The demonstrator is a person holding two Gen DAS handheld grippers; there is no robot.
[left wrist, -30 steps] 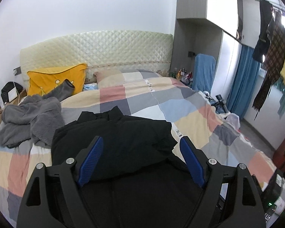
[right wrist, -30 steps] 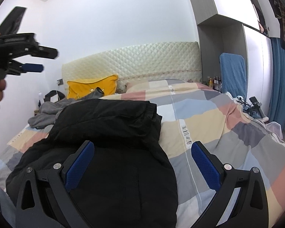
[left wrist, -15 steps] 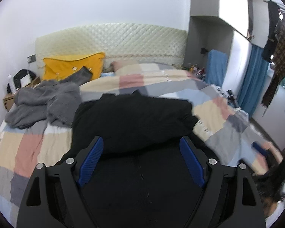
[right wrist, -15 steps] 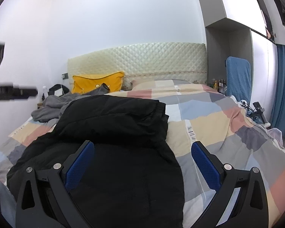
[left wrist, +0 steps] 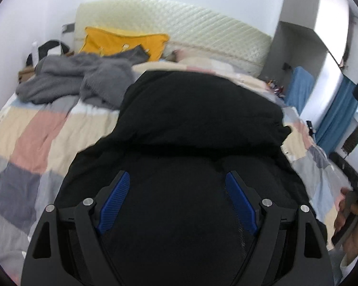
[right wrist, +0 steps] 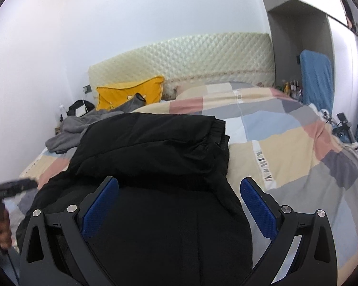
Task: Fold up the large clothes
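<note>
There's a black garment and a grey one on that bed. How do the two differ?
The black jacket looks smooth and puffy; the grey garment looks soft and fuzzy. The black jacket lies in the middle of the bed with its far part doubled over in a flat layer, while the grey garment sits in a crumpled heap near the yellow pillow. The black jacket lies right before both grippers; the grey garment lies farther off. Both rest on the checked quilt.

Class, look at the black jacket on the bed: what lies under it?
The black jacket rests on the patchwork quilt, which shows around it. Whether anything else lies beneath is hidden by the jacket itself.
</note>
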